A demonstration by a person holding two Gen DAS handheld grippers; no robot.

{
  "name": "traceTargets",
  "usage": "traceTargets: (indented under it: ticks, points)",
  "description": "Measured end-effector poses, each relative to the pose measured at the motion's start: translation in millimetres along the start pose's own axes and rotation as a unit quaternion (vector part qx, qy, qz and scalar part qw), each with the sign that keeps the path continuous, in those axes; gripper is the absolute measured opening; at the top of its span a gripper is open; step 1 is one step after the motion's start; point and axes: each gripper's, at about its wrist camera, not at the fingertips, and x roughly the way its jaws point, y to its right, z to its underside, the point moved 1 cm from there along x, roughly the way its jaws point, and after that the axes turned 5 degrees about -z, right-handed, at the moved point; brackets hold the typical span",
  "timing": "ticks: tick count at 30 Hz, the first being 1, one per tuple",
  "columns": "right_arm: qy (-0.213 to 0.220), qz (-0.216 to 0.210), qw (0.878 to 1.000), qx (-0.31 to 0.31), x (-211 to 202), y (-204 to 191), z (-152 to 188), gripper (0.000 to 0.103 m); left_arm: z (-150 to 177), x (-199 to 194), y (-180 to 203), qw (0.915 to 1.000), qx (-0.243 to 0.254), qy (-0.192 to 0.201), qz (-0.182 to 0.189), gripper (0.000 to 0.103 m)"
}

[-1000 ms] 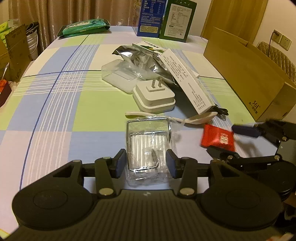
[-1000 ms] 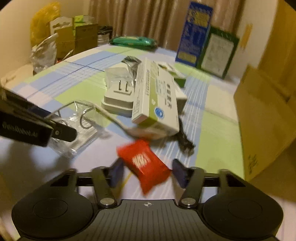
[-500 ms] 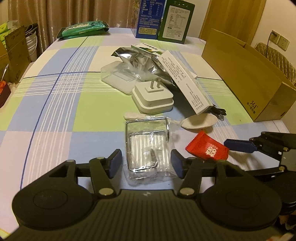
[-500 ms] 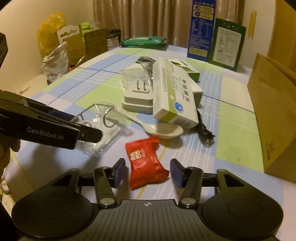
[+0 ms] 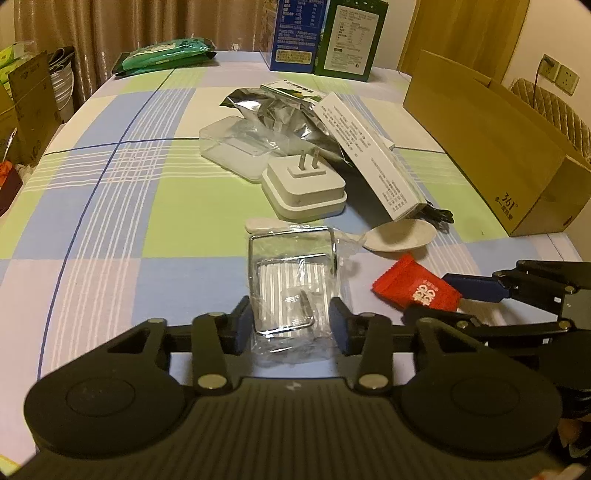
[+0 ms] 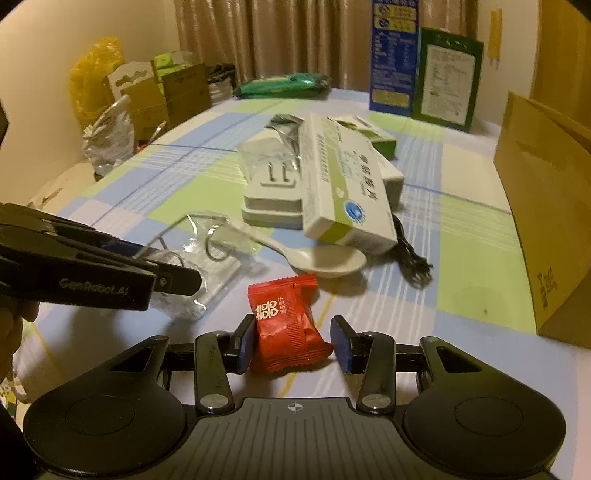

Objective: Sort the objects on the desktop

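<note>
A clear plastic packet with a metal wire hook (image 5: 291, 291) lies on the checked tablecloth between the fingers of my left gripper (image 5: 291, 326), which is closing round it; the pads look at its sides. It also shows in the right wrist view (image 6: 199, 266). A red candy packet (image 6: 284, 325) sits between the fingers of my right gripper (image 6: 293, 345); the left pad touches it, the right pad stands a little off. The candy also shows in the left wrist view (image 5: 417, 288), with the right gripper (image 5: 439, 299) round it.
A white spoon (image 5: 399, 236), a white plug adapter (image 5: 304, 188), a white medicine box (image 5: 369, 155), a foil bag (image 5: 280, 110) and a clear lid (image 5: 232, 147) lie ahead. A cardboard box (image 5: 491, 140) stands at the right. Tall blue and green boxes (image 5: 325, 33) stand at the back.
The right gripper has settled low over the red candy and narrowed round it. The left gripper's fingers have closed in on the clear packet.
</note>
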Motion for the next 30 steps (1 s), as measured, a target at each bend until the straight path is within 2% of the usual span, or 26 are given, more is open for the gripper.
traceTargets:
  ticks: [1, 3, 11, 15, 21, 25, 30]
  points:
    - [0.003, -0.001, 1.0, -0.003, 0, -1, -1, 0.042, 0, -1, -1, 1.0, -0.003, 0.002, -0.002, 0.027]
    - [0.004, 0.0, 1.0, -0.007, 2, -2, -2, 0.043, -1, -2, -4, 0.9999, -0.012, 0.004, 0.001, 0.027]
    - [-0.005, 0.004, 0.999, -0.05, 11, -11, -1, 0.044, 0, -1, -1, 1.0, -0.006, 0.003, 0.007, 0.028]
    - [-0.01, -0.008, 0.999, -0.03, 12, -9, -1, 0.033, 1, 0, 3, 1.0, 0.004, 0.005, 0.004, 0.041]
    - [-0.006, -0.01, 1.0, -0.006, 9, -7, -3, 0.028, 2, 1, 5, 1.0, 0.005, 0.005, 0.0, 0.041]
    - [-0.003, -0.01, 1.0, 0.01, 7, -3, -5, 0.027, 0, 0, 5, 1.0, 0.004, 0.002, 0.0, 0.028]
    - [0.009, -0.007, 1.0, 0.012, -1, -5, -6, 0.027, 0, -3, 5, 1.0, 0.003, 0.0, 0.002, 0.026]
